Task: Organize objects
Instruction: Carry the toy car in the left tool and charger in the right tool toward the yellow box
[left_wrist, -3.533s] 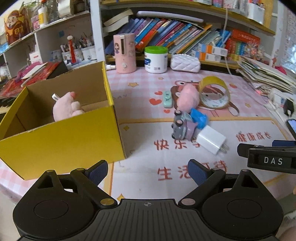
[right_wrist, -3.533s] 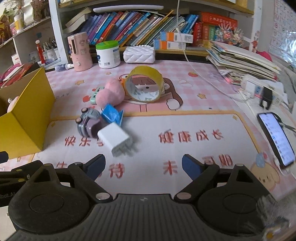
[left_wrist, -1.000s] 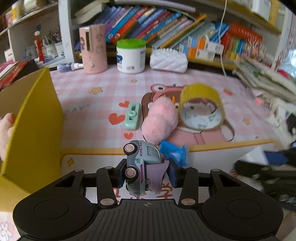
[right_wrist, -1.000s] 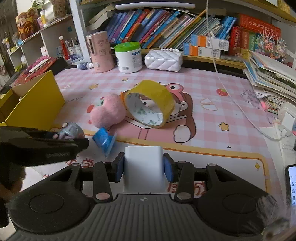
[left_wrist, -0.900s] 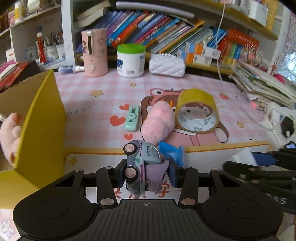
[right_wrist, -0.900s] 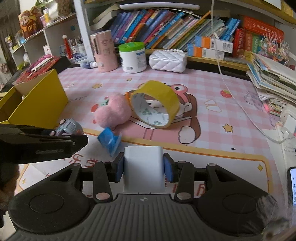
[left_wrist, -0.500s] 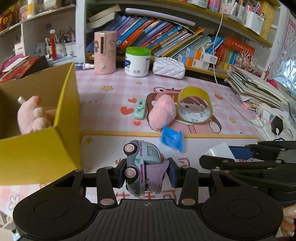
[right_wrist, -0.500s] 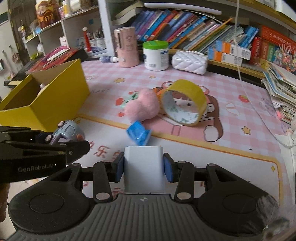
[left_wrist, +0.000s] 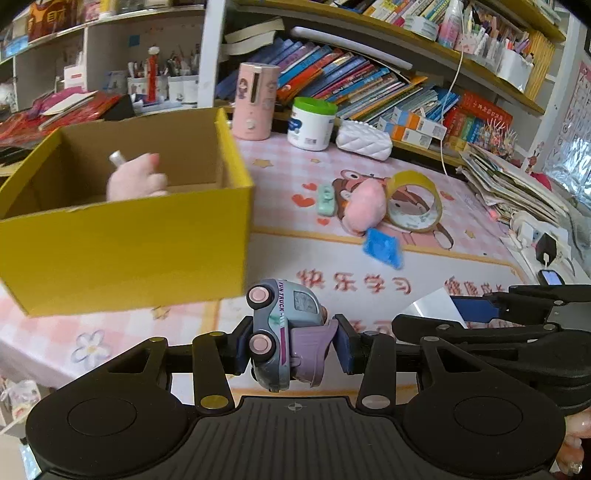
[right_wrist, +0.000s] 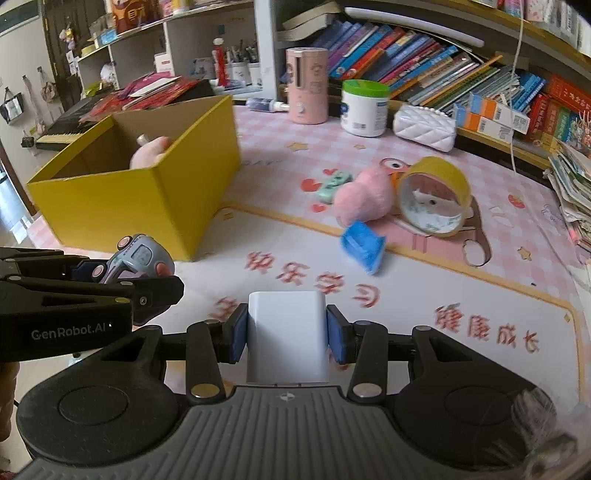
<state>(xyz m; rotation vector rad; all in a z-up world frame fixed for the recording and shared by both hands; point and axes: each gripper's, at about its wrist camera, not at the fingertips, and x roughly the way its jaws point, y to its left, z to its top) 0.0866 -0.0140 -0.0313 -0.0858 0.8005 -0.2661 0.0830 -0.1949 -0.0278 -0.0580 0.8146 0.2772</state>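
Observation:
My left gripper is shut on a small blue-and-purple toy truck, held above the mat in front of the yellow cardboard box. The truck also shows in the right wrist view. My right gripper is shut on a white charger block, lifted over the mat to the right of the left gripper. The box holds a pink plush toy. On the mat lie a pink fluffy ball, a yellow tape roll, a blue wrapper and a mint green clip.
At the back stand a pink canister, a white jar with a green lid and a white quilted pouch, before shelves of books. Stacked papers and a phone lie at the right edge.
Both grippers have lifted and drawn back toward the left with their objects; the yellow box now looms larger and nearer. The objects on the mat have not moved.

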